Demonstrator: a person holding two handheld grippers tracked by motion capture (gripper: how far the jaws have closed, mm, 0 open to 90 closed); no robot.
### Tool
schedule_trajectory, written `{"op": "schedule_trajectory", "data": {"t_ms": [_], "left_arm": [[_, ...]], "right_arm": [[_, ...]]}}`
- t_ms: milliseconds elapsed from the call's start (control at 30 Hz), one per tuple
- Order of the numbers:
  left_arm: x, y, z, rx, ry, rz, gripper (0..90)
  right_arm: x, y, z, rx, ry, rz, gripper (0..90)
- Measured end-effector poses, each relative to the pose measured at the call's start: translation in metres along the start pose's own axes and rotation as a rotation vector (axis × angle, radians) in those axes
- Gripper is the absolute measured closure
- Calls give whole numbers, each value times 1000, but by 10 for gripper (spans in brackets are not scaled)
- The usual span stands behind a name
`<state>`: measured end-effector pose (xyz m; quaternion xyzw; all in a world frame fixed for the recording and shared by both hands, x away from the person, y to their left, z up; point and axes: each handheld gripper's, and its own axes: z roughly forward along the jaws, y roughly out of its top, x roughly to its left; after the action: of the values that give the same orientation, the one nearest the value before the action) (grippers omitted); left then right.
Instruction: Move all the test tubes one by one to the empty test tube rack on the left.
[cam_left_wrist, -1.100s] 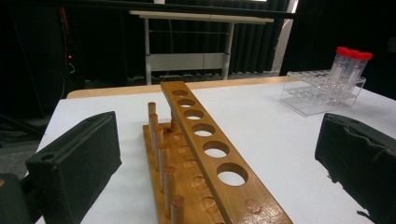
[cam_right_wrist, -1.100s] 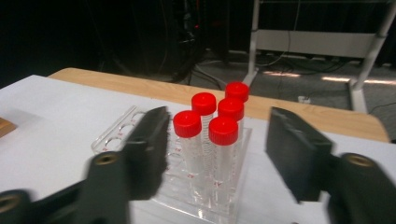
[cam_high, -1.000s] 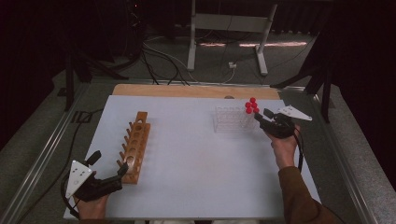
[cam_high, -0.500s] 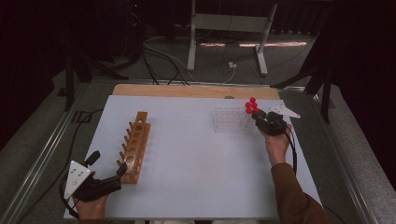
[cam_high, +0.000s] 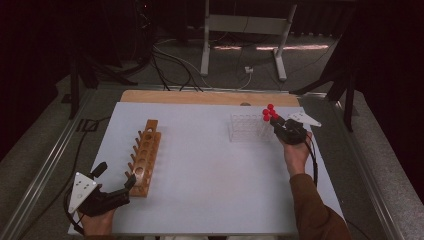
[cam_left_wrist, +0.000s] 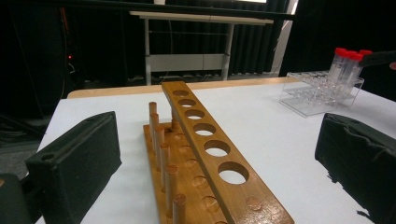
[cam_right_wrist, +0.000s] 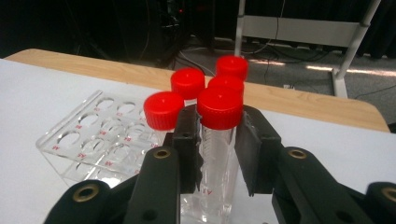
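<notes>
Clear tube rack (cam_right_wrist: 88, 140), far right of the white surface (cam_high: 210, 170): holes numbered in red, too small to read. Five red-capped tubes in its right end. Right gripper (cam_right_wrist: 219, 140): jaws just closed onto nearest tube (cam_right_wrist: 215, 140), marked "A1". Left gripper (cam_left_wrist: 215, 158): jaws wide, empty, at wooden rack (cam_left_wrist: 205, 154).

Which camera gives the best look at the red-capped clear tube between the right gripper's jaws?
The right gripper view: the red-capped clear tube stands close up between the black jaws. The high view shows small red caps; the left gripper view shows tubes far off.
</notes>
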<state>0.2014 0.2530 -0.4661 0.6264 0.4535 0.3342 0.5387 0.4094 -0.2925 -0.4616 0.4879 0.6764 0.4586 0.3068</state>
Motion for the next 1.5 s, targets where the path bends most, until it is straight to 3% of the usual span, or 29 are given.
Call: {"op": "schedule_trajectory", "data": {"t_ms": [567,867,1133,1300,1433,1500], "left_arm": [[-2,2,2,4,1,0,10],[-14,13,2,-14,9,18,15],[-41,30,11,-20,-50,59,20],[-67,41,26,-15,-123,81,21],[-91,49,43,9,-189,125,24],[-104,53,51,21,-214,153,34]], "right_arm": [[3,26,-26,-60,-3,-36,707],[14,33,-46,-83,53,-52,707],[26,30,-68,-105,162,-17,707],[41,30,-82,-104,218,-52,707],[51,29,-89,-97,257,-64,707],[60,28,-96,-90,299,-73,707]]}}
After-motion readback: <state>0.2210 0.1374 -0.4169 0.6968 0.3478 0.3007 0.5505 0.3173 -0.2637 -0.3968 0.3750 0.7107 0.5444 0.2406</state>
